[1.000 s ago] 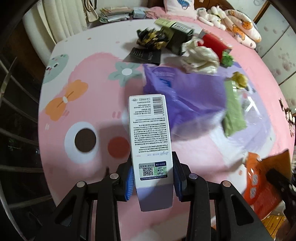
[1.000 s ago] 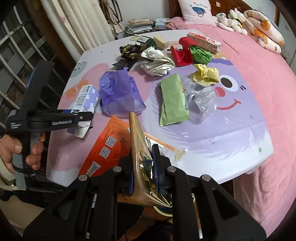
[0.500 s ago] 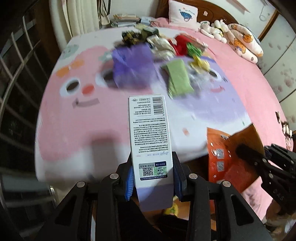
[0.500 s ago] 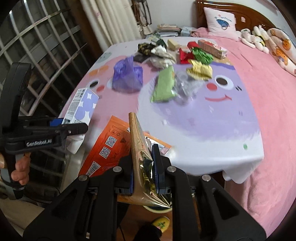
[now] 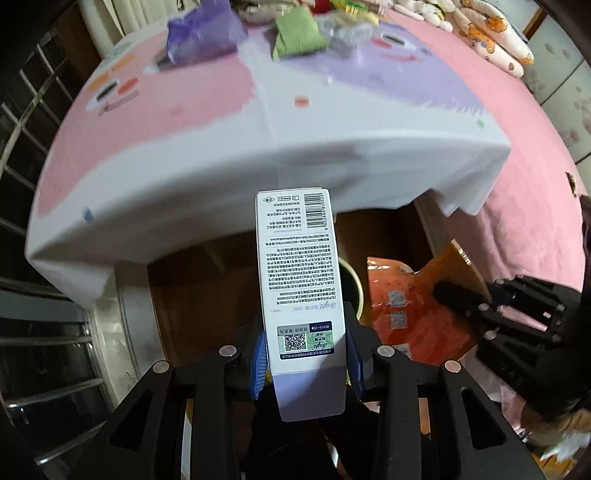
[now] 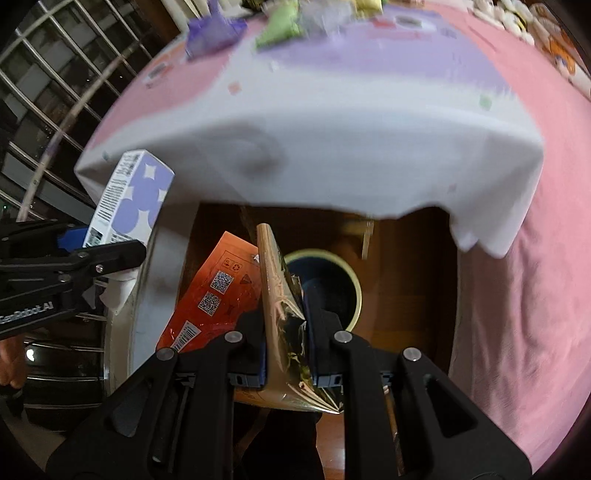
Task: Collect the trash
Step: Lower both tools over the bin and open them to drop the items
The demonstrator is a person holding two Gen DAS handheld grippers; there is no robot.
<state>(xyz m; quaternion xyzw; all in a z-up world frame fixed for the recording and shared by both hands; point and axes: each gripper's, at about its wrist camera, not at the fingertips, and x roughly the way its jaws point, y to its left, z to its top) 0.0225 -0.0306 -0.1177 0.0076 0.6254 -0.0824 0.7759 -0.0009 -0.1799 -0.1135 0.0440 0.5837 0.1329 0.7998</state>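
Observation:
My left gripper (image 5: pixel 303 354) is shut on a tall white box (image 5: pixel 299 266) with a barcode and small print, its blue pads pressing both sides. My right gripper (image 6: pixel 286 314) is shut on an orange foil wrapper (image 6: pixel 221 288) with a gold inside, seen edge-on. Both hang past the table's front edge, over a round bin (image 6: pixel 356 291) with a pale rim and dark inside on the wooden floor. In the left wrist view the bin (image 5: pixel 356 288) is half hidden behind the box, with the wrapper (image 5: pixel 406 306) and right gripper (image 5: pixel 454 295) to its right. The right wrist view shows the left gripper (image 6: pixel 110 240) and box (image 6: pixel 129 195) at left.
The table's cloth (image 5: pixel 258 147) hangs over the bin. Far back on it lie a purple bag (image 5: pixel 203 33), a green packet (image 5: pixel 295 40) and other blurred litter. A pink bed (image 5: pixel 535 147) is at the right and window bars (image 6: pixel 55 92) are at the left.
Both grippers have drawn back from over the tabletop, past its front edge and lower, to above the floor bin. Each keeps its grip on the same item.

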